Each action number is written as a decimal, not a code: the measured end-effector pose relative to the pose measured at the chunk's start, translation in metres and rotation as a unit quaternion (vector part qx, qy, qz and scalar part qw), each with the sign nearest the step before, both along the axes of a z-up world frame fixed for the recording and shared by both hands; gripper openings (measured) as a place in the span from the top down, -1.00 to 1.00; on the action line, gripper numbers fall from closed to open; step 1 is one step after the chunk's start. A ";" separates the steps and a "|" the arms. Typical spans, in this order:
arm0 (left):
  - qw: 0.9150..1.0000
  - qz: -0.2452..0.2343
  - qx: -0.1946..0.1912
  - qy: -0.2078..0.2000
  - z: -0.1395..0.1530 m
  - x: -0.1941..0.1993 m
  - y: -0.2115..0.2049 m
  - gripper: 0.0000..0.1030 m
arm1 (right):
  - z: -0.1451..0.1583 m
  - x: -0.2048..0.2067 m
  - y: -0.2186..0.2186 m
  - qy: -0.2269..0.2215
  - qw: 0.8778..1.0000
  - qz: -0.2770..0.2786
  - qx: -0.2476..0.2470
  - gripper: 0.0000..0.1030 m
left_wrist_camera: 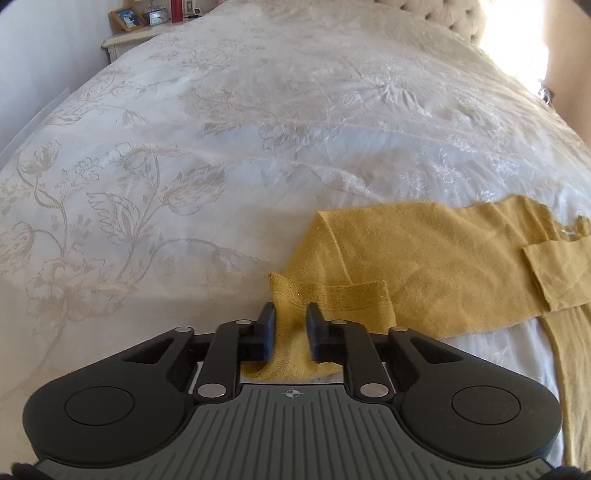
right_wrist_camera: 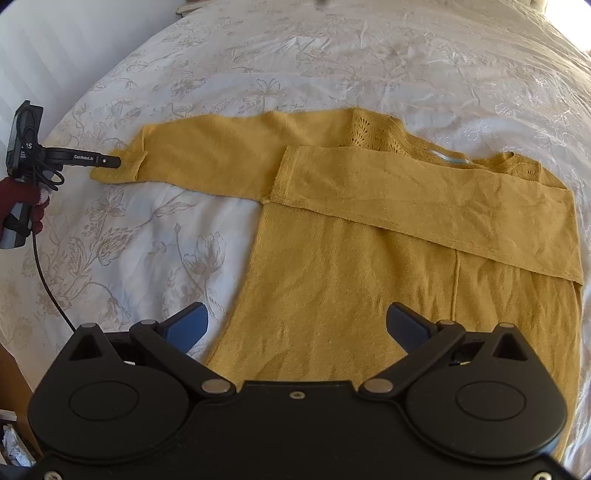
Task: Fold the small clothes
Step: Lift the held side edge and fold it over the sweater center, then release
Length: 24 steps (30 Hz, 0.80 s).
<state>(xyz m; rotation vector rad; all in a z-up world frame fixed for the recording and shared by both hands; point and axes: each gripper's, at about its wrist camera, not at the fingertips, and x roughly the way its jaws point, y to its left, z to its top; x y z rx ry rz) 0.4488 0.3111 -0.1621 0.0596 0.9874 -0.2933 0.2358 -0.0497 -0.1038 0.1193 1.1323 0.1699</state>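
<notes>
Floral bedspread (left_wrist_camera: 155, 155) around yellow sweater (right_wrist_camera: 332, 295); left jaws clamped on cuff (left_wrist_camera: 291, 332), right jaws apart.

A bedroom, with the bed filling nearly the whole view.
A white floral bedspread (left_wrist_camera: 229, 122) covers the bed; a tufted cream headboard (left_wrist_camera: 439, 14) stands at its far end, bright daylight beside it, and a pale nightstand (left_wrist_camera: 127, 42) sits off its far left corner against the white wall (left_wrist_camera: 48, 48).

Floral bedspread (right_wrist_camera: 332, 55) (white) under mustard sweater (right_wrist_camera: 332, 277)
</notes>
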 end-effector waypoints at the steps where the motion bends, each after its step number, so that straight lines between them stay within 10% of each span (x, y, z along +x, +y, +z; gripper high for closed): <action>1: 1.000 -0.002 -0.006 -0.003 0.001 -0.002 0.000 0.85 | -0.001 0.001 0.001 0.003 1.000 -0.001 0.000 -0.99; 7: 0.999 0.002 -0.033 -0.030 0.012 -0.010 0.001 0.87 | -0.008 0.004 0.006 0.015 1.000 0.005 -0.005 -0.99; 11: 0.986 0.109 -0.103 -0.076 0.031 -0.006 0.030 0.89 | -0.007 0.007 0.007 0.015 1.000 0.004 0.000 -0.99; 17: 0.891 0.406 -0.188 -0.084 0.020 -0.013 0.099 0.90 | -0.008 0.014 0.006 0.015 1.000 -0.002 0.015 -0.99; 21: 0.914 0.380 -0.133 -0.047 0.009 -0.006 0.097 0.82 | -0.009 0.017 0.006 0.016 1.000 0.003 0.017 -0.99; 24: 0.934 0.335 -0.115 -0.043 0.007 -0.004 0.089 0.20 | -0.010 0.017 0.007 0.017 1.000 0.008 0.014 -0.99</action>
